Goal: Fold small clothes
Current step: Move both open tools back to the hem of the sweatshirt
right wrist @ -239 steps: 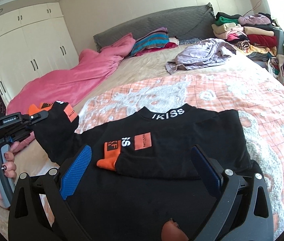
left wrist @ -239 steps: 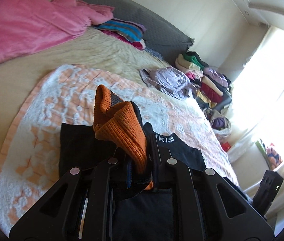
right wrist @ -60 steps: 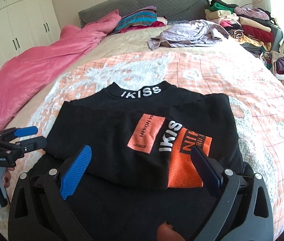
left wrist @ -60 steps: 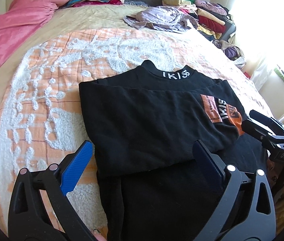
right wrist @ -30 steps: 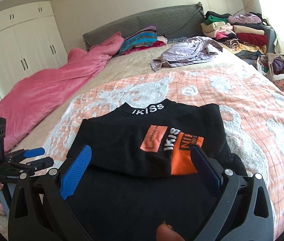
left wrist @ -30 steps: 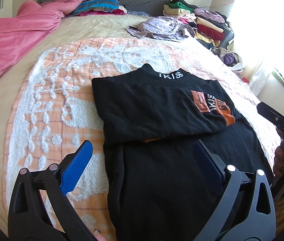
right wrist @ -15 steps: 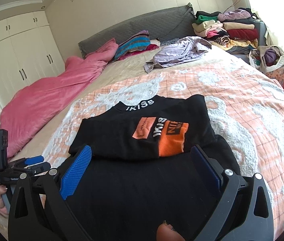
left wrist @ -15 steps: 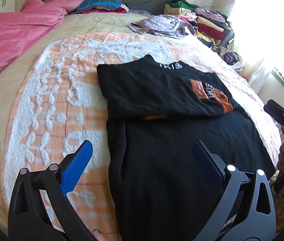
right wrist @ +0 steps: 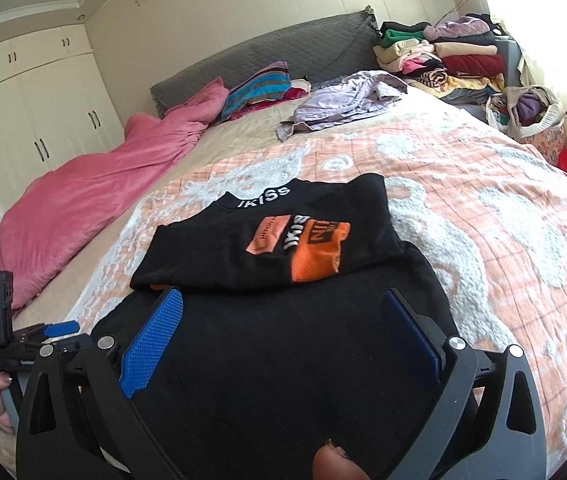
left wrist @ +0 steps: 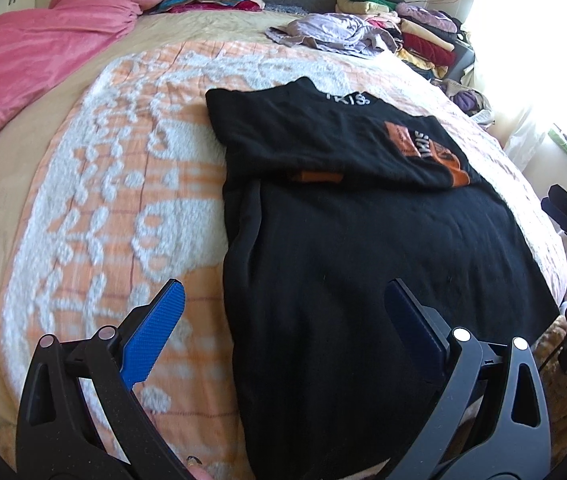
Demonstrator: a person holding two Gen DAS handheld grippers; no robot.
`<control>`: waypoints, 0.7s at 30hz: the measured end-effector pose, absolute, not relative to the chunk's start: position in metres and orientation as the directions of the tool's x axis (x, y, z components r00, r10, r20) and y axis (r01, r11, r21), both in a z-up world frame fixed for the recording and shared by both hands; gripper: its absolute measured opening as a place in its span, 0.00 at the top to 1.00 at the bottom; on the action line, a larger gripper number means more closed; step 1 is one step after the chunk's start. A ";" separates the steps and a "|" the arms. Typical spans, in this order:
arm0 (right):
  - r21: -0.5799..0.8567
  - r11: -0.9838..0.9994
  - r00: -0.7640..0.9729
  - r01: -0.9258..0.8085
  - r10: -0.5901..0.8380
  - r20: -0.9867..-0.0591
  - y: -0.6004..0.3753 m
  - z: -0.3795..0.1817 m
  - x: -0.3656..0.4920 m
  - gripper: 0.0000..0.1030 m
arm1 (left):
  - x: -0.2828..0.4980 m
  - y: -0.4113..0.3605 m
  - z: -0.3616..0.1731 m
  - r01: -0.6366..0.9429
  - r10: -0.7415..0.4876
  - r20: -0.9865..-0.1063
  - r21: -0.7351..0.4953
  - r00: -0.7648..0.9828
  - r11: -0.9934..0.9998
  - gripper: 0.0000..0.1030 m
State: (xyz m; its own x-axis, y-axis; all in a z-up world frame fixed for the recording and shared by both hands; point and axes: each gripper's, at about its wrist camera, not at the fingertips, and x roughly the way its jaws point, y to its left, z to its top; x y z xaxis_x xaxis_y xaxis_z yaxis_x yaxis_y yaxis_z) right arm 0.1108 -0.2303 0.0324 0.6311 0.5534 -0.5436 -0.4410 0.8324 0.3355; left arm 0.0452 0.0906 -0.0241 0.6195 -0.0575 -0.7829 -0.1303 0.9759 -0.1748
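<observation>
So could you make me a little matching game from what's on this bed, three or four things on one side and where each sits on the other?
Things:
1. black sweater
2. pink duvet
3. lilac garment
4. striped pillow

Places:
A. against the grey headboard
B. crumpled, mid-bed near the far end
C. spread along the wardrobe side
D. flat on the orange blanket, sleeves folded in

Pairs: 1-D, 2-C, 3-B, 4-A

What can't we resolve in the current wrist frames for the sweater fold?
- Black sweater hem: cut off by the bottom edge and gripper frames, both views.
- Sleeve cuff folded first: only an orange sliver shows, the top sleeve covers it.
- Right hand-held gripper in the left wrist view: cropped at the right edge.
- Neck lettering: motion-blurred, left view.
</observation>
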 end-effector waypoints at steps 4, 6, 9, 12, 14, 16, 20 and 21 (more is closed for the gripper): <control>0.315 0.856 0.654 -0.411 0.517 -0.552 -0.239 0.030 0.104 0.04 | 0.036 0.089 -0.029 -0.131 -0.056 -0.791 -0.170 0.609 0.977 0.09; 0.317 0.860 0.658 -0.400 0.510 -0.553 -0.244 0.028 0.102 0.04 | 0.031 0.088 -0.031 -0.133 -0.056 -0.797 -0.168 0.601 0.977 0.09; 0.320 0.868 0.663 -0.379 0.497 -0.560 -0.252 0.027 0.098 0.04 | 0.024 0.088 -0.033 -0.133 -0.057 -0.802 -0.168 0.595 0.977 0.09; 0.328 0.874 0.655 -0.359 0.486 -0.578 -0.259 0.023 0.097 0.04 | 0.018 0.088 -0.036 -0.136 -0.057 -0.809 -0.167 0.585 0.977 0.09; 0.319 0.882 0.650 -0.347 0.471 -0.596 -0.263 0.019 0.094 0.04 | 0.014 0.088 -0.038 -0.135 -0.065 -0.812 -0.175 0.581 0.975 0.09; 0.315 0.887 0.644 -0.339 0.463 -0.609 -0.266 0.015 0.091 0.04 | 0.009 0.088 -0.040 -0.134 -0.073 -0.815 -0.182 0.575 0.974 0.09; 0.301 0.895 0.641 -0.329 0.445 -0.625 -0.272 0.011 0.085 0.04 | -0.002 0.087 -0.044 -0.128 -0.083 -0.817 -0.188 0.570 0.974 0.09; 0.295 0.896 0.641 -0.330 0.443 -0.627 -0.274 0.011 0.083 0.04 | -0.005 0.087 -0.045 -0.127 -0.084 -0.818 -0.189 0.569 0.974 0.09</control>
